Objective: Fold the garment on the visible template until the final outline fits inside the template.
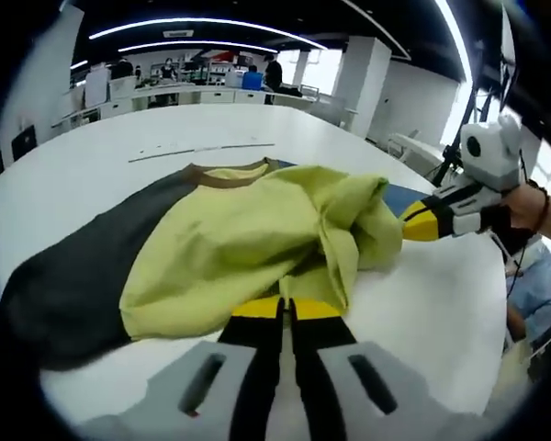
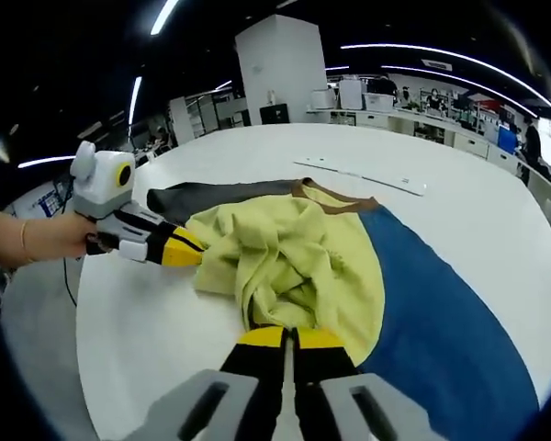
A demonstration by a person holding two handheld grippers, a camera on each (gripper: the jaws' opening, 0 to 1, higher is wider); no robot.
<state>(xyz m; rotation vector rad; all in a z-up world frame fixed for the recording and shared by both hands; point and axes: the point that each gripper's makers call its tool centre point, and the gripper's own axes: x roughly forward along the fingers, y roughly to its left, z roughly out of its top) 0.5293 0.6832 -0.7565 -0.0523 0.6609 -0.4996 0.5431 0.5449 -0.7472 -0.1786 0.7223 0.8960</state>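
Observation:
A yellow-green garment with a brown collar lies bunched on the white table. A dark grey part spreads flat on one side and a blue part on the other; I cannot tell whether the blue is garment or template. My left gripper is shut on a fold of yellow fabric at the near edge. Its yellow tips also show pinching the bunched fabric. My right gripper is shut on another yellow fold, and it comes in from the right against the garment.
A thin pale strip lies on the table beyond the collar. A hand holds the left gripper past the table's rim. Desks, a white pillar and people stand in the background. Bare tabletop surrounds the garment.

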